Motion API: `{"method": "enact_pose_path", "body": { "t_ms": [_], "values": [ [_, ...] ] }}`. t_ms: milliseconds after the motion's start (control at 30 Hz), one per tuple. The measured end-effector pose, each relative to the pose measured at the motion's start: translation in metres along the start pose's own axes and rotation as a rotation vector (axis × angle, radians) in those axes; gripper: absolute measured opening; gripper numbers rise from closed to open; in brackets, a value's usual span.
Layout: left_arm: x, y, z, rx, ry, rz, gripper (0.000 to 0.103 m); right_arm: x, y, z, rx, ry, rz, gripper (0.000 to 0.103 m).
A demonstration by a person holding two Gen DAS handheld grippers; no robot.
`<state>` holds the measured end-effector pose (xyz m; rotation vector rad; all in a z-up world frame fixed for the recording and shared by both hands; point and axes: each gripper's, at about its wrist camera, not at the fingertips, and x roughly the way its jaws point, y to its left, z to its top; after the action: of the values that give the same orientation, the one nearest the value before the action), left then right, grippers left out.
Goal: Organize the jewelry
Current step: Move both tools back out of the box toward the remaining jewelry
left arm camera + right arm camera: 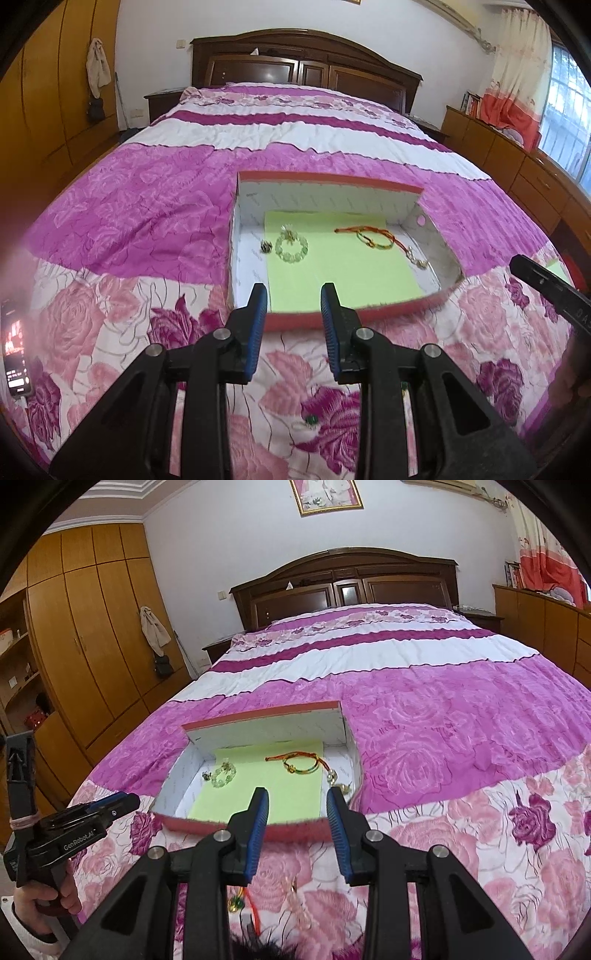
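both grippers (294, 295) (297, 800) wide open, holding nothing, near the box (369, 311); inside, bead bracelet (291, 247) left, cord bracelet (373, 237) right

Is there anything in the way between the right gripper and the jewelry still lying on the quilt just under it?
Nothing visible. The right gripper is open and empty, and the green-bead charm on a red cord lies on the quilt right below its fingers, uncovered. The box sits farther ahead.
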<state>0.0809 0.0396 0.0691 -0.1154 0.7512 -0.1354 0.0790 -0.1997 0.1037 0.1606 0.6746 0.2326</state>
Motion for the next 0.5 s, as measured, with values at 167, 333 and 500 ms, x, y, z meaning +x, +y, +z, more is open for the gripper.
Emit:
{"method": "enact_pose_path", "body": {
  "t_ms": [167,333,500],
  "values": [
    [0.001,-0.002,-0.010,0.002,0.030,-0.010,0.022,-0.004,-0.005,-0.014,0.010,0.021,-0.004,0.036],
    [0.007,-0.007,-0.018,0.005,0.062,-0.025,0.022,-0.002,-0.013,-0.027,0.024,0.049,-0.012,0.036],
    [0.013,-0.016,-0.026,0.020,0.094,-0.040,0.023,0.001,-0.021,-0.037,0.038,0.074,-0.014,0.036]
  ]
}}
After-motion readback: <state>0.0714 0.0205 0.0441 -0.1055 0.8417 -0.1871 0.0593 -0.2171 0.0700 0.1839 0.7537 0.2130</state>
